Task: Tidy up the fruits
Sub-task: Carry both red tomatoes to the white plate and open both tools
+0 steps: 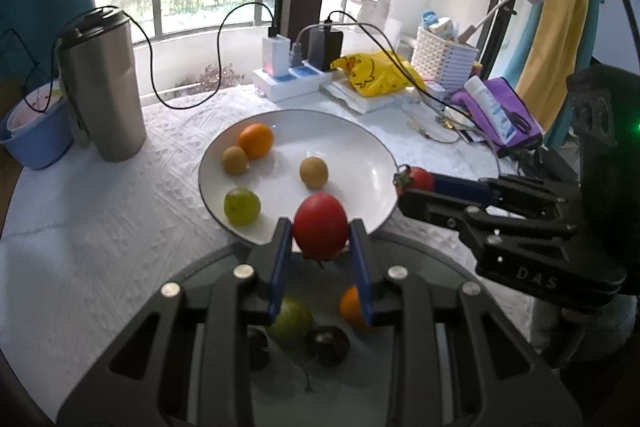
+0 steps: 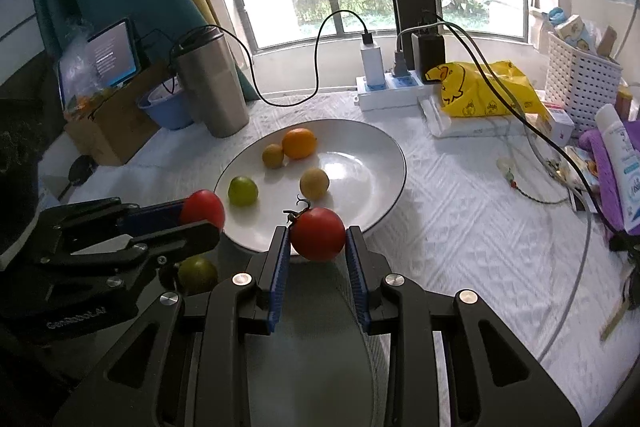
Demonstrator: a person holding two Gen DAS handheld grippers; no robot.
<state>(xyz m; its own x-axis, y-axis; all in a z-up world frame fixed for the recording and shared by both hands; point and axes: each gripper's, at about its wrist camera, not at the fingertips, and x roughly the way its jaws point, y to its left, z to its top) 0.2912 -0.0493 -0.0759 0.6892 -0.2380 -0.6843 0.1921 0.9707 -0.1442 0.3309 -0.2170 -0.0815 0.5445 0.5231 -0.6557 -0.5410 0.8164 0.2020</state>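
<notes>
My left gripper (image 1: 321, 233) is shut on a red tomato (image 1: 321, 225), held above the near rim of the white plate (image 1: 360, 155). My right gripper (image 2: 317, 239) is shut on a second red tomato (image 2: 318, 234) with a green stem, also at the plate's near edge; it shows in the left wrist view (image 1: 416, 181). The plate holds an orange (image 1: 256, 140), two yellow-brown fruits (image 1: 314, 171) and a green fruit (image 1: 241, 206). Below my left gripper a dark glass plate (image 1: 208, 267) holds a green fruit (image 1: 290, 319), an orange (image 1: 352, 307) and dark fruits (image 1: 330, 343).
A steel tumbler (image 1: 104, 83) and a blue bowl (image 1: 36, 135) stand at the far left. A power strip with chargers (image 1: 292, 75), a yellow bag (image 1: 376, 71), a white basket (image 1: 444, 59) and a purple pouch (image 1: 504, 115) crowd the far right. Cables cross the white tablecloth (image 1: 100, 227).
</notes>
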